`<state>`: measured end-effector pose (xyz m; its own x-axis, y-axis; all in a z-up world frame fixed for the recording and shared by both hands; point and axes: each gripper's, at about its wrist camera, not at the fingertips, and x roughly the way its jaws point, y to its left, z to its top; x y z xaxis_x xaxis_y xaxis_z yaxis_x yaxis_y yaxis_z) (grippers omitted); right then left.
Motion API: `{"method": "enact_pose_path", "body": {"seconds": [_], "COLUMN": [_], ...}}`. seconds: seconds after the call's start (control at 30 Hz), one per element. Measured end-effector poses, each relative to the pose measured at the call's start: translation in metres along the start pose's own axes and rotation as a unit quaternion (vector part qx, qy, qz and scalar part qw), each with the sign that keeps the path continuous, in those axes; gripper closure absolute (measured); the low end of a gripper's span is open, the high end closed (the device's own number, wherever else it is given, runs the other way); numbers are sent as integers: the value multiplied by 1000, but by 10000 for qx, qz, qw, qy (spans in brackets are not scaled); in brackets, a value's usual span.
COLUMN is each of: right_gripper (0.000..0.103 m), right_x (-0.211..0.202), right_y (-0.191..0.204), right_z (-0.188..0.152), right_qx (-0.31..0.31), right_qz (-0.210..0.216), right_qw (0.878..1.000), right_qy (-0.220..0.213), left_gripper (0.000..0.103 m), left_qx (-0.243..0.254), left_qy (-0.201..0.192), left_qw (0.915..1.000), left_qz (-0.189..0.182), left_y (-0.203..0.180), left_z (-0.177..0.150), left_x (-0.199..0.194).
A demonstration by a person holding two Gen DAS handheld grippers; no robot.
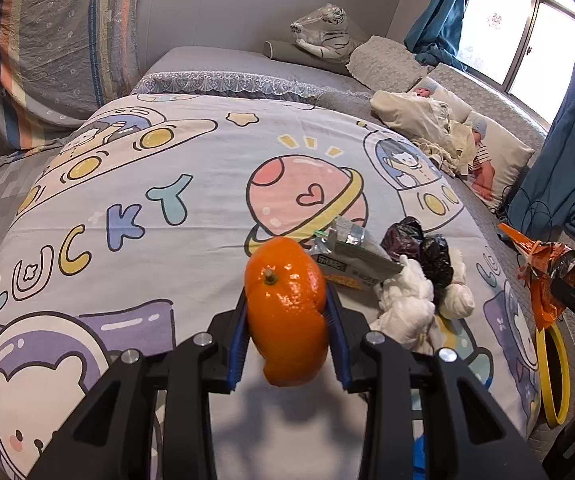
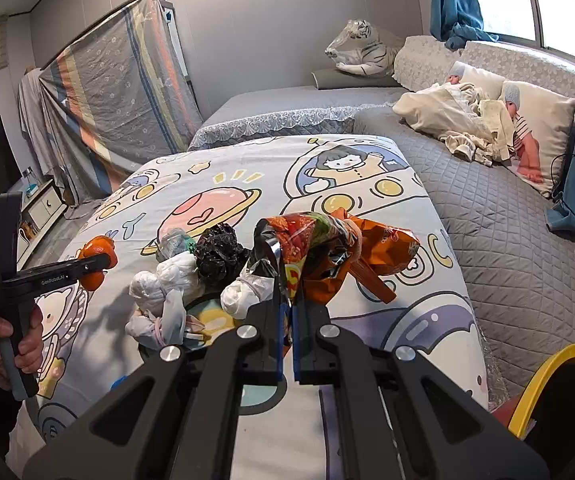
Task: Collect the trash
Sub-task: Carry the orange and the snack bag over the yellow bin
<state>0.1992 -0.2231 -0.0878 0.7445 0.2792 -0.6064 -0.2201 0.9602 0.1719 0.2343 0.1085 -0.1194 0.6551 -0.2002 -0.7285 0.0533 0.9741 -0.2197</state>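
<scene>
2 grippers, left fingers (image 1: 287,312) clamping orange peel (image 1: 285,312), right fingers (image 2: 287,320) pinching crumpled wrapper (image 2: 319,256), yellow-rimmed bin (image 2: 543,384) cropped, perhaps open-topped

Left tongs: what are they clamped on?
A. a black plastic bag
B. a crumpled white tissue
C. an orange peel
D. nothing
C: in the left wrist view the left tongs pinch an orange peel between their blue pads, lifted above the cartoon bedspread.
</scene>
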Motion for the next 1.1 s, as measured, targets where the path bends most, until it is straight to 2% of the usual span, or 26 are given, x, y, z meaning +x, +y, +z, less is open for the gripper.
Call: {"method": "enact_pose_path", "body": {"seconds": [0.43, 1.1], "right_gripper": [101, 101], "right_x": [-35, -87], "right_y": [-17, -59], "right_z": [-3, -13], "right_qx": [81, 467], "right_qz": [-39, -316], "right_qw": [9996, 9961], "right_qy": [-272, -675], "left_gripper": [71, 70], "left_qx": [306, 987], "left_qy": [-210, -337], "left_qw": [9991, 9910], "left_qz": [-188, -834], "left_y": [-43, -144], "left_z": [4, 4], "left_x": [-21, -33]}}
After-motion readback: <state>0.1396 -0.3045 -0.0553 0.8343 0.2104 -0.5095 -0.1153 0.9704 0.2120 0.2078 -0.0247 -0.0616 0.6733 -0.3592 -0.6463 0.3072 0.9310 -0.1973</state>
